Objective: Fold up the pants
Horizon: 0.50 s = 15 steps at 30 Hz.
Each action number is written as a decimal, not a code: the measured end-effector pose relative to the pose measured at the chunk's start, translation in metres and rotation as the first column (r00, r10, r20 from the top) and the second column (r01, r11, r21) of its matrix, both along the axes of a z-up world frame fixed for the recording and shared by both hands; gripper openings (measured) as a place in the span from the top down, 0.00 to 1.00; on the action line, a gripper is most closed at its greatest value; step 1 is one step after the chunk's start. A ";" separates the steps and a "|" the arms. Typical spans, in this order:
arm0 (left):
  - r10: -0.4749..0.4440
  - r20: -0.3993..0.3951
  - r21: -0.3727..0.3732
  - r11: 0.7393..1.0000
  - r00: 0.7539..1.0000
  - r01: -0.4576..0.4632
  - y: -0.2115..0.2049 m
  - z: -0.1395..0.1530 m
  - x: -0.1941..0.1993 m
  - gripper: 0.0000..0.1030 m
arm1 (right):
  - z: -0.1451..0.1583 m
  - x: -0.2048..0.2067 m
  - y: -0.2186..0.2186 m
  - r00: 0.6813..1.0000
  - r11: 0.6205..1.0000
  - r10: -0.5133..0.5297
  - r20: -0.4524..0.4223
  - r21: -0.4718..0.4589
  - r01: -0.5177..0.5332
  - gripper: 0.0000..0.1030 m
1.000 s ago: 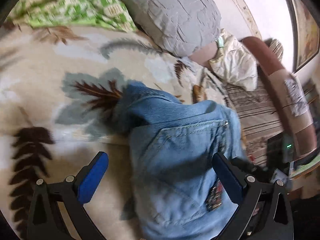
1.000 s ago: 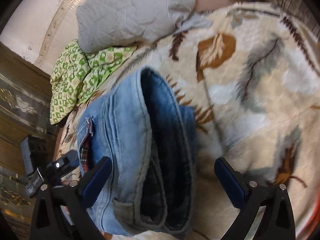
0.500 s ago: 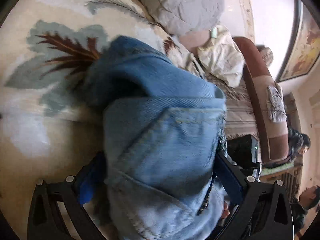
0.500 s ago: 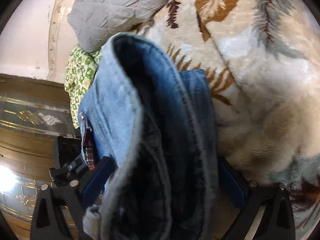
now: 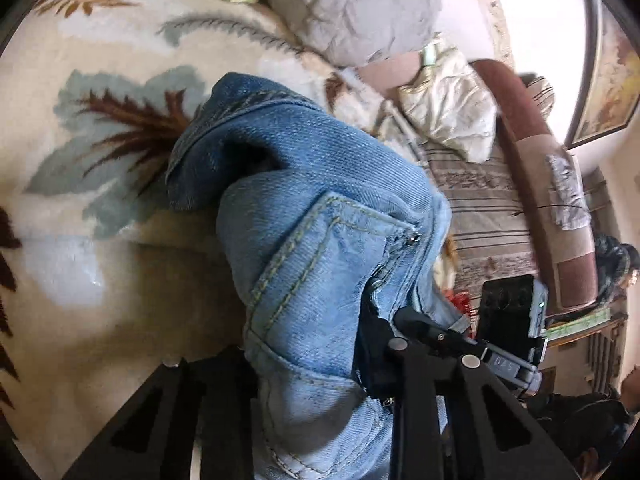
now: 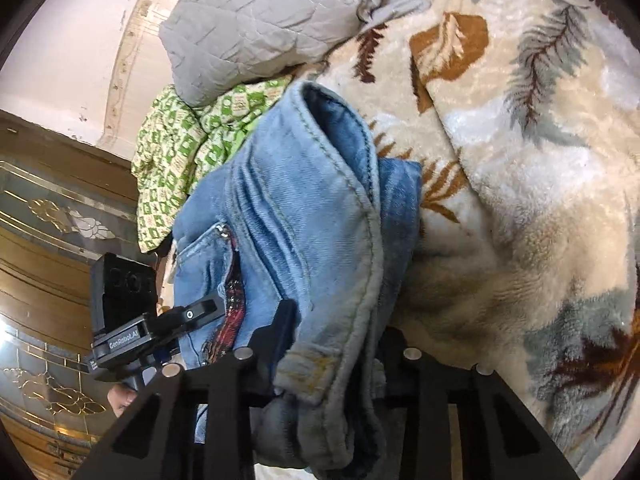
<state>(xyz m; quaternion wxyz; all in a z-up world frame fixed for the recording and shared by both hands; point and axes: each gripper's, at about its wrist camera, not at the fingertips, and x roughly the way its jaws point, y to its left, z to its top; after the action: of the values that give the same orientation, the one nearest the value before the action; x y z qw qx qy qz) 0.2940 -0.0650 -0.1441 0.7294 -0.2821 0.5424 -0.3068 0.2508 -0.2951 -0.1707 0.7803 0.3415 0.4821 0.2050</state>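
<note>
Lying on leaf-patterned fleece blanket point(image 5: 100, 272) over bed, one pair of blue denim pants point(image 5: 320, 248), bunched between fingers of two claws, left claw point(image 5: 308, 344) and right claw point(image 6: 332, 344) both closing onto folded fabric, beside one grey pillow point(image 6: 272, 16).

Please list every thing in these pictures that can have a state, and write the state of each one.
jeans: bunched, partly folded, lying on the blanket, denim between both grippers' fingers.
left gripper: closing on the jeans.
right gripper: closing on the jeans' hem end.
blanket: spread out, rumpled.
grey pillow: lying on the green cloth.
green cloth: crumpled.
</note>
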 end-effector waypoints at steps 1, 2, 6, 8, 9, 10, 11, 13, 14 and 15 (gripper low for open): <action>-0.002 0.012 -0.005 1.000 1.000 0.002 0.001 0.007 0.000 0.72 | 0.008 -0.002 0.001 1.000 1.000 -0.004 0.015 0.005 0.004 0.66; -0.001 0.022 -0.012 1.000 1.000 0.002 0.003 0.014 0.000 0.72 | 0.015 -0.002 0.003 1.000 1.000 -0.004 0.024 0.007 0.004 0.66; 0.025 0.063 -0.042 0.999 0.998 -0.023 0.031 0.046 0.001 0.72 | 0.046 0.005 0.025 0.997 1.000 0.010 0.074 0.017 -0.011 0.66; 0.047 0.056 -0.046 0.998 0.997 -0.044 0.050 0.051 0.005 0.71 | 0.053 0.013 0.044 0.996 0.999 0.028 0.087 0.019 -0.030 0.66; 0.055 0.043 -0.045 0.998 0.998 -0.053 0.061 0.050 0.009 0.71 | 0.052 0.019 0.054 0.996 0.999 0.038 0.086 0.020 -0.039 0.66; 0.066 0.025 -0.037 0.997 0.998 -0.065 0.071 0.045 0.013 0.70 | 0.049 0.025 0.066 0.996 0.999 0.047 0.076 0.023 -0.048 0.66; 0.081 -0.002 -0.025 0.996 0.997 -0.081 0.082 0.038 0.018 0.70 | 0.044 0.029 0.076 0.996 0.998 0.053 0.068 0.022 -0.055 0.66; 0.094 -0.039 0.001 0.996 0.995 -0.094 0.095 0.021 0.023 0.70 | 0.025 0.041 0.095 0.998 0.998 0.061 0.033 0.015 -0.061 0.66; 0.109 -0.070 0.015 0.994 0.992 -0.108 0.100 0.009 0.027 0.70 | 0.016 0.043 0.100 0.998 0.998 0.058 0.014 0.022 -0.058 0.66; 0.109 -0.087 0.034 0.994 0.990 -0.106 0.100 0.000 0.030 0.70 | 0.006 0.046 0.104 0.998 0.998 0.055 -0.012 0.024 -0.055 0.66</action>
<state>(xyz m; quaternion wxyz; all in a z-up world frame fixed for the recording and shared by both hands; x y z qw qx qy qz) 0.3235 0.0346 -0.1439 0.7243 -0.3134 0.5626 -0.2462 0.2964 -0.1913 -0.1647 0.7673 0.3387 0.4935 0.2300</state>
